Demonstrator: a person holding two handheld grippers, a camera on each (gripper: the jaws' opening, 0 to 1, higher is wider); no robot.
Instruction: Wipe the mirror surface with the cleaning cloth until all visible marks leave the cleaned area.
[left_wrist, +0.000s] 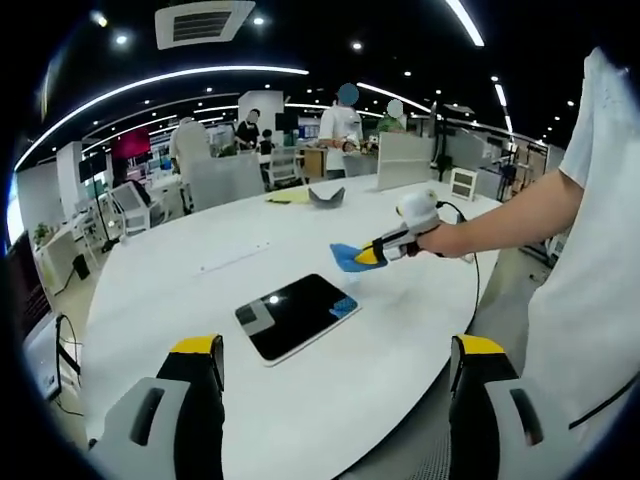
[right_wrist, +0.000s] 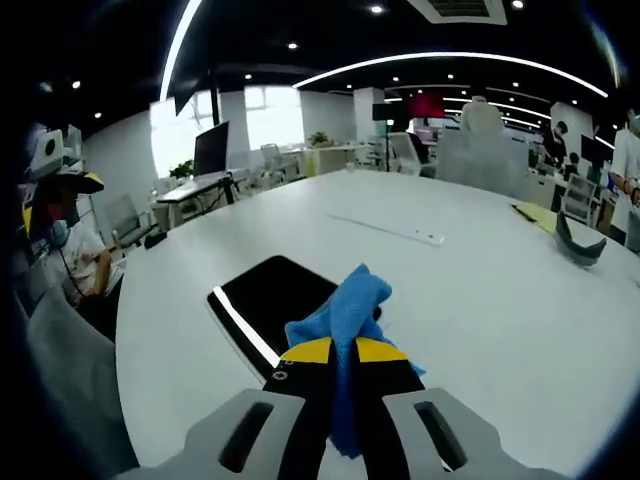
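Open office, white round counter (left_wrist: 330, 400) | mirror (left_wrist: 296, 316) flat on it | right gripper (right_wrist: 345, 350) jaws clamped on blue cloth (right_wrist: 347, 310) near mirror | left gripper (left_wrist: 335, 350) jaws wide, holding nothing

The left gripper view looks from the bench's (left_wrist: 180, 270) near edge, well back; the right gripper view hovers close. Both share the mirror (left_wrist: 297, 316) (right_wrist: 262, 295).
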